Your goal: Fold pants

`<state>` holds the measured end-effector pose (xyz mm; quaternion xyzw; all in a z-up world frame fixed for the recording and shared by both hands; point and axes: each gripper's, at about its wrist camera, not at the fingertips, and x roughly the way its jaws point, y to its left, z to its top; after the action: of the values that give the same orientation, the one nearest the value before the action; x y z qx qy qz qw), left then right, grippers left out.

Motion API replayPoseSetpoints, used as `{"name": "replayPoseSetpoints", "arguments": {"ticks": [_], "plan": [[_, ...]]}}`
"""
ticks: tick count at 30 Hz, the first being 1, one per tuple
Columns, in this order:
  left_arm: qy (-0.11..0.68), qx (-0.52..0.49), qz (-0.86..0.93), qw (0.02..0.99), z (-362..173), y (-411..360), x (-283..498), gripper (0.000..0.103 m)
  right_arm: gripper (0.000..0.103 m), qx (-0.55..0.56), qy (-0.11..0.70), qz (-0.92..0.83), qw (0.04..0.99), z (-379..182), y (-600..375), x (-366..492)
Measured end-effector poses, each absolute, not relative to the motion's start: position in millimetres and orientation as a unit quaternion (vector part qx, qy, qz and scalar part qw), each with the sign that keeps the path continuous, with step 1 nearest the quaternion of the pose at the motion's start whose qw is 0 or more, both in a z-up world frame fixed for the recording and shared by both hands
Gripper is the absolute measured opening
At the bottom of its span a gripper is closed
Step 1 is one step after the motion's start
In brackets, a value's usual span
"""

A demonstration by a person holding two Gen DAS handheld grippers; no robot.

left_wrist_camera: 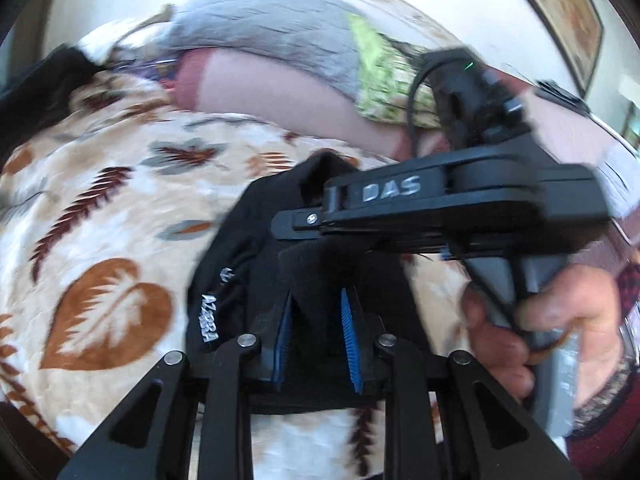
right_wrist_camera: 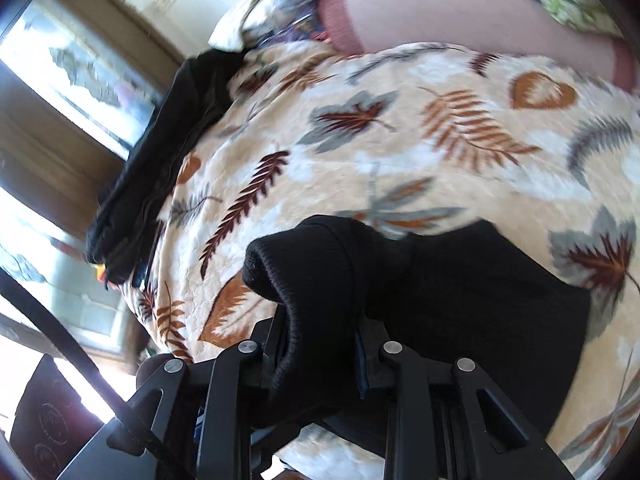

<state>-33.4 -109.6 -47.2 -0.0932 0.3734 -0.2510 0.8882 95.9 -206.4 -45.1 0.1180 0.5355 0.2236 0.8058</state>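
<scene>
The black pants [left_wrist_camera: 240,248] hang bunched over a leaf-patterned blanket [left_wrist_camera: 120,200], with white lettering [left_wrist_camera: 210,316] on one edge. My left gripper [left_wrist_camera: 316,320] is shut on a fold of the black cloth, which sits between its blue pads [left_wrist_camera: 347,316]. In the right wrist view, my right gripper [right_wrist_camera: 320,344] is shut on the pants' ribbed cuff [right_wrist_camera: 304,256], and the rest of the pants [right_wrist_camera: 460,280] trails off to the right. The right gripper's body [left_wrist_camera: 460,204] crosses the left wrist view just above the cloth, held by a hand [left_wrist_camera: 552,312].
The blanket [right_wrist_camera: 360,140] covers a bed. A pile of dark garments [right_wrist_camera: 160,152] lies along its edge beside a bright window [right_wrist_camera: 60,60]. At the head of the bed lie a grey pillow [left_wrist_camera: 272,28], a pink pillow [left_wrist_camera: 280,92] and a green cloth [left_wrist_camera: 384,68].
</scene>
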Motion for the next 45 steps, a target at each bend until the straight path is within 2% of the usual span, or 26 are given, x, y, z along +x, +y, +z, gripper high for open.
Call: {"name": "replayPoseSetpoints", "arguments": {"ticks": [5,10,11,13,15,16,21,25,29,33,34,35,36,41,45], "plan": [[0.376,-0.054,-0.297,0.876,-45,-134,-63,0.039,0.024,0.170,0.525,0.209,0.807,-59,-270,87],[0.392,-0.058,-0.278,0.875,-51,-126,-50,0.041,0.024,0.205,0.513,0.200,0.810,-80,-315,80],[0.398,-0.064,-0.269,0.875,-52,-123,-45,0.041,0.026,0.208,0.510,0.196,0.811,-85,-323,79],[0.413,-0.080,-0.254,0.871,-57,-117,-33,0.042,0.038,0.206,0.506,0.161,0.822,-96,-340,77],[0.418,-0.084,-0.244,0.871,-60,-112,-26,0.045,0.042,0.211,0.497,0.121,0.833,-104,-359,72],[0.419,-0.082,-0.238,0.872,-61,-112,-25,0.046,0.049,0.226,0.489,0.111,0.835,-106,-372,69],[0.422,-0.064,-0.222,0.877,-67,-118,-11,0.051,0.051,0.283,0.406,0.087,0.865,-99,-418,41],[0.436,-0.061,-0.205,0.874,-79,-122,-2,0.051,0.051,0.275,0.376,0.160,0.870,-92,-404,26],[0.447,-0.063,-0.196,0.871,-87,-119,-2,0.052,0.051,0.203,0.392,0.195,0.876,-97,-361,26],[0.447,-0.070,-0.188,0.872,-89,-112,-5,0.056,0.051,0.161,0.429,0.185,0.869,-118,-335,30],[0.448,-0.076,-0.187,0.871,-90,-109,-6,0.056,0.043,0.146,0.437,0.189,0.867,-122,-326,30],[0.449,-0.080,-0.187,0.870,-91,-107,-6,0.056,0.030,0.134,0.439,0.193,0.867,-123,-322,27],[0.451,-0.083,-0.187,0.869,-91,-105,-6,0.056,0.010,0.122,0.442,0.192,0.868,-122,-318,25],[0.446,-0.088,-0.188,0.870,-87,-99,-5,0.058,0.008,0.151,0.416,0.174,0.880,-102,-343,12],[0.441,-0.090,-0.203,0.870,-81,-105,0,0.060,0.007,0.149,0.425,0.129,0.883,-105,-361,2]]}}
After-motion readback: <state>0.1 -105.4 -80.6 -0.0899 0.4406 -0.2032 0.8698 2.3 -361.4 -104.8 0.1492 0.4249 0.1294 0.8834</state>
